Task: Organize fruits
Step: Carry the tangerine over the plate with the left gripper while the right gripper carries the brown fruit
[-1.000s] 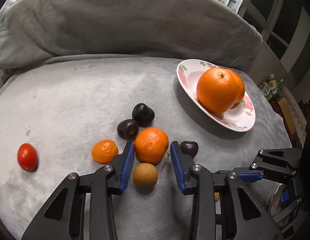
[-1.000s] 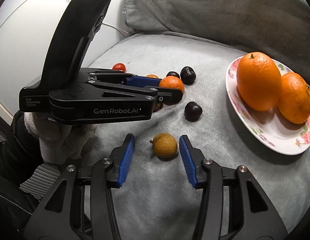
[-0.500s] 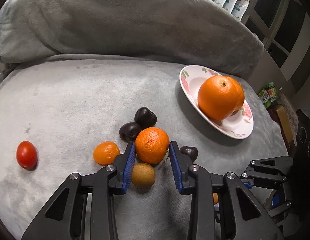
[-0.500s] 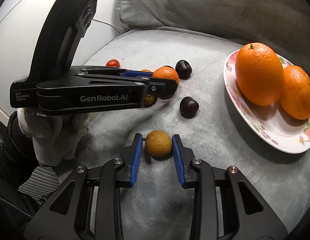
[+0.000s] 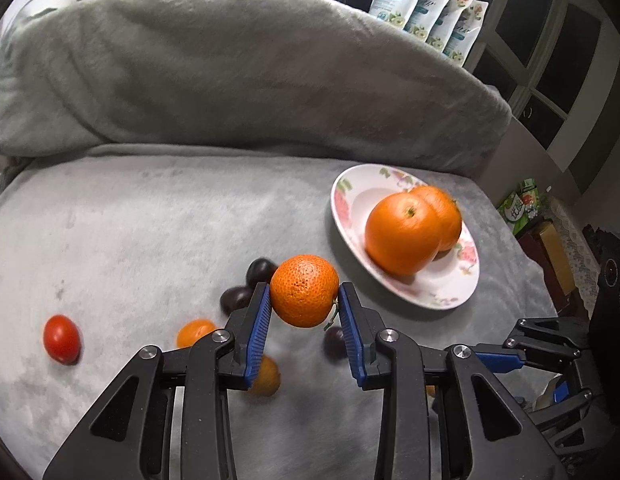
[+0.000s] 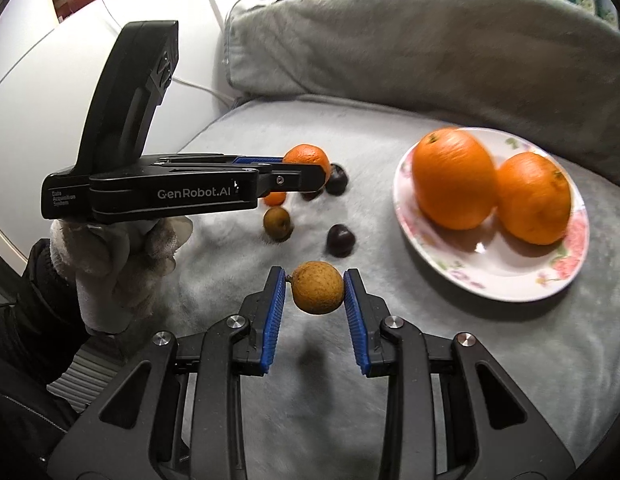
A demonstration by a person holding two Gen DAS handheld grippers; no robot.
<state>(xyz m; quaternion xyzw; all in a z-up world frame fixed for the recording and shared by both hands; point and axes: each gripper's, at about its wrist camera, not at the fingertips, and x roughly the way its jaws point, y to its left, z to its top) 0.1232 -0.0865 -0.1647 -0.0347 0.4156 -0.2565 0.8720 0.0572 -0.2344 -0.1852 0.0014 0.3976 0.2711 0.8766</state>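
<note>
My left gripper is shut on a small mandarin and holds it lifted above the grey blanket; it also shows in the right wrist view. My right gripper is shut on a tan longan, raised off the blanket. A floral plate to the right holds two big oranges. On the blanket lie a second longan, dark plums, a kumquat and a cherry tomato.
A folded grey blanket roll rises along the back. Snack pouches stand behind it at the upper right. The blanket's right edge drops off beside the plate. My gloved left hand holds the left gripper's handle.
Both grippers closed on their fruit and lifted: the left took the mandarin, the right took the longan. The fruits left on the blanket now lie lower in view.
</note>
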